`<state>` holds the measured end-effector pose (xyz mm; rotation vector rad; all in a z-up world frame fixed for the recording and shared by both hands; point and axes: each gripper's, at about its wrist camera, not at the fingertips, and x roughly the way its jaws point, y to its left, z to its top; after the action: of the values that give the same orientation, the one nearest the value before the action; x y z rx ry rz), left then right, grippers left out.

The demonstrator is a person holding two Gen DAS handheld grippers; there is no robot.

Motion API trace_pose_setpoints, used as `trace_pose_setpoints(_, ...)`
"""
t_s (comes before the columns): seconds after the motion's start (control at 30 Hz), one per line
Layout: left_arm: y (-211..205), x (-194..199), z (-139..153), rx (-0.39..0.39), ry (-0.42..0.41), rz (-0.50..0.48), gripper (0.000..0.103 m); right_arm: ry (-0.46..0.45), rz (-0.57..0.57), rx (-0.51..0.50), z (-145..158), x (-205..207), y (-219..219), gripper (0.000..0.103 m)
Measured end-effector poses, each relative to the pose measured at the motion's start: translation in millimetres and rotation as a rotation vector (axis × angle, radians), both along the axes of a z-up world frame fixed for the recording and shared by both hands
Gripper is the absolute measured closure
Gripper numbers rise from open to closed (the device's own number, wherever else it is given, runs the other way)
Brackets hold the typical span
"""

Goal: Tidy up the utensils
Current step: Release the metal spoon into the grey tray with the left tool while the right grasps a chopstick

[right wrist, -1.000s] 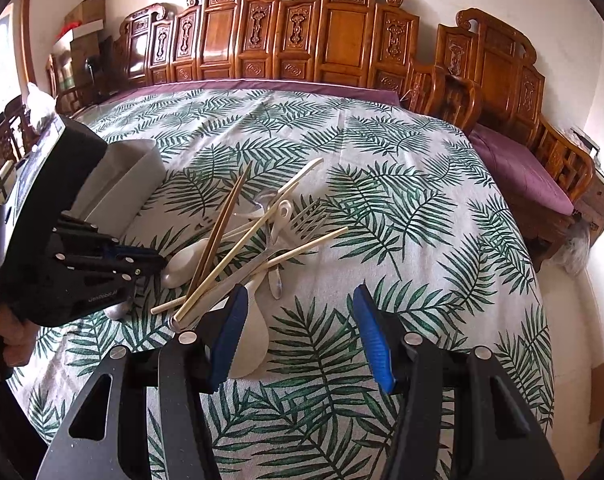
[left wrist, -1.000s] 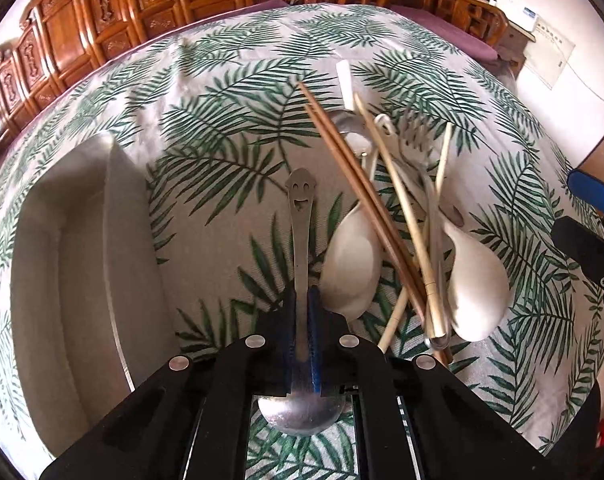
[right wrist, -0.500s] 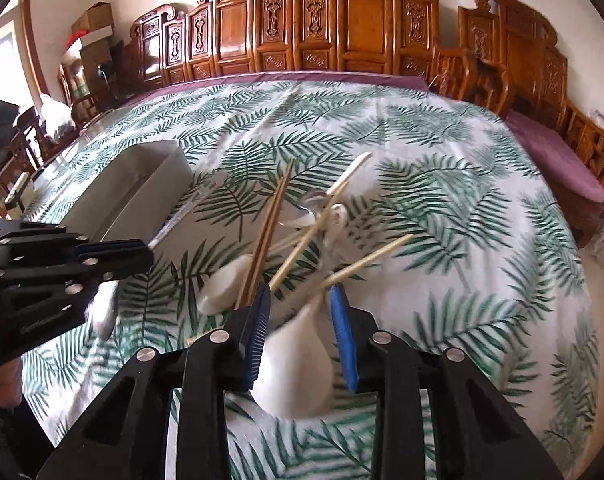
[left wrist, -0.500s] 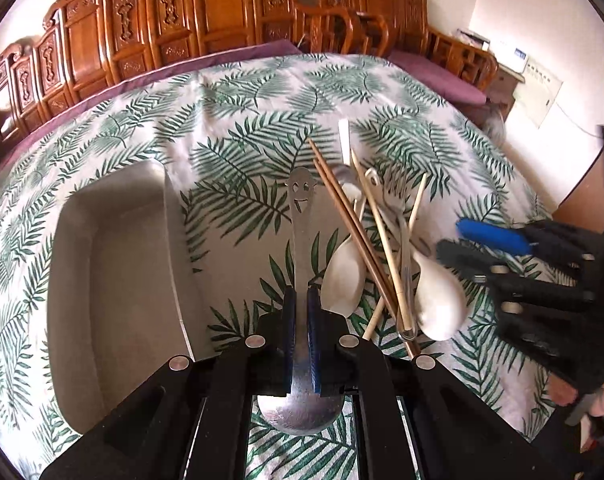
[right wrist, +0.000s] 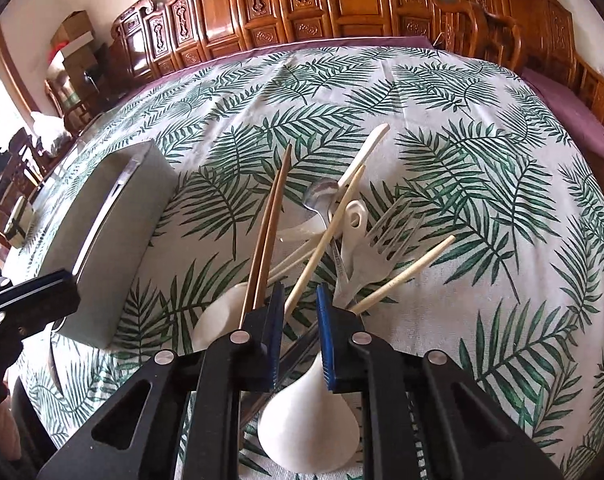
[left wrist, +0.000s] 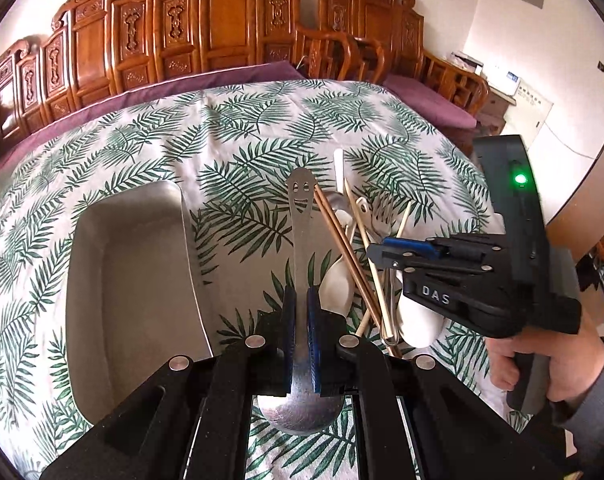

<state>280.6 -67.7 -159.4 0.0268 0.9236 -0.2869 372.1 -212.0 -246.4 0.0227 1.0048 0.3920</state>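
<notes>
Showing a sorting step: left of the jaws lies the grey tray; the left gripper is clenched on the metal spoon, smiley-faced handle pointing ahead. The right gripper, lettered "DAS", has just been closing, its jaws astride the white spoon at the heap's near edge; contact cannot be judged. Next, presumably: carry the metal spoon leftward to the tray.
</notes>
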Motion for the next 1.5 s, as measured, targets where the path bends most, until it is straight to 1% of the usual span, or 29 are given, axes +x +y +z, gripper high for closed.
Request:
trace_pose_setpoints(0.27, 8.3, -4.8, 12.6, -0.038, -0.032, 0.009, 0.098, 0.037, 0.010, -0.080, -9.9, 4.8, 16.6, 0.085)
trace_pose_setpoints(0.37, 11.9, -7.2, 18.7, -0.049, -0.043, 0.011, 0.098, 0.034, 0.014, -0.094, -9.1, 2.7, 17.7, 0.091)
trace_pose_setpoints(0.4, 13.2, -7.8, 20.3, -0.051, -0.045, 0.013, 0.098, 0.034, 0.013, -0.097, -8.9, 2.5, 17.2, 0.095)
trace_pose_setpoints(0.43, 14.8, -8.3, 22.7, -0.055, -0.049, 0.014, 0.098, 0.032, 0.012, -0.098, -7.4, 1.0, 16.0, 0.097)
trace_pose_setpoints(0.57, 24.1, -9.5, 32.4, -0.063, -0.065, 0.025, 0.098, 0.012, 0.016, -0.096, 3.1, -5.6, 13.7, 0.097)
trace_pose_setpoints(0.7, 41.8, -10.0, 42.0, -0.072, -0.078, 0.055, 0.098, -0.010, -0.015, -0.103, 18.6, -10.5, 9.1, 0.097)
trace_pose_setpoints(0.87, 65.8, -5.6, 47.9, -0.058, -0.086, 0.096, 0.098, -0.027, -0.053, -0.104, 32.9, -13.5, 2.4, 0.097)
trace_pose_setpoints(1.0, 82.9, -1.2, 42.6, -0.047, -0.071, 0.126, 0.098, -0.050, -0.050, -0.080, 45.1, -16.5, 2.9, 0.097)
trace_pose_setpoints(1.13, 97.7, 6.5, 30.4, -0.047, -0.037, 0.159, 0.098, -0.080, -0.028, -0.057, 58.4, -23.0, 13.0, 0.097)
trace_pose_setpoints(1.27, 109.1, 14.6, 11.5, -0.037, -0.001, 0.195, 0.098, -0.108, 0.004, -0.034, 68.7, -31.6, 27.4, 0.097)
trace_pose_setpoints(1.5, 119.6, 22.3, -12.8, -0.005, 0.037, 0.233, 0.098, -0.137, 0.055, 0.003, 82.8, -45.1, 51.8, 0.097)
